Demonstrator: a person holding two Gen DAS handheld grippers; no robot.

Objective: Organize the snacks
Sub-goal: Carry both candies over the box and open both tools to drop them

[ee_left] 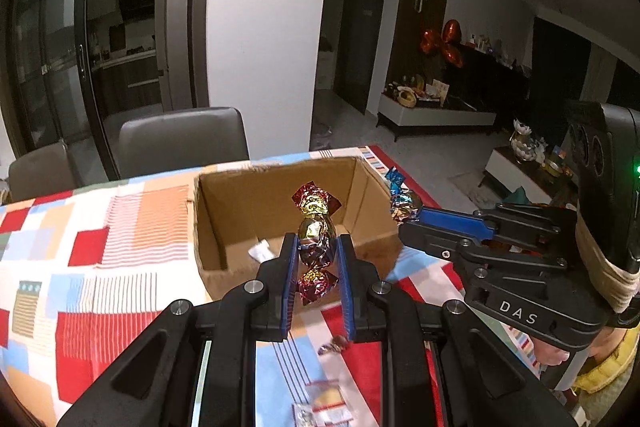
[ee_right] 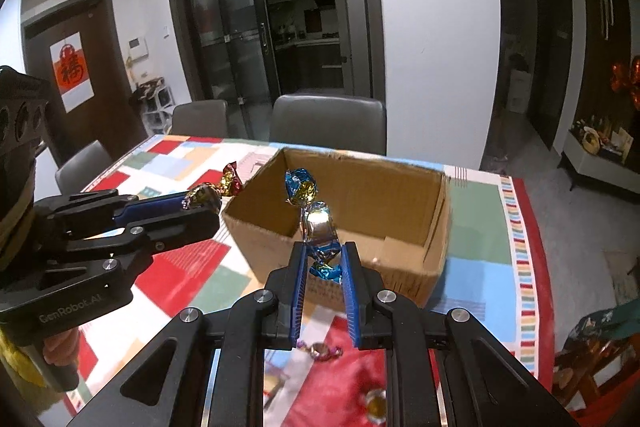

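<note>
My left gripper (ee_left: 318,253) is shut on a red-and-gold foil candy (ee_left: 316,227) and holds it above the near edge of an open cardboard box (ee_left: 224,227). It also shows in the right wrist view (ee_right: 204,201), left of the box (ee_right: 272,243). My right gripper (ee_right: 325,255) is shut on a blue-and-silver foil candy (ee_right: 316,219) above the box's near wall. It also shows in the left wrist view (ee_left: 408,215) at the box's right side. A small white packet (ee_left: 261,251) lies in the box.
The box stands on a table with a patchwork cloth (ee_left: 100,247). Loose wrapped candies (ee_right: 320,350) and small packets (ee_left: 326,403) lie on the cloth below the grippers. Grey chairs (ee_left: 180,139) stand behind the table.
</note>
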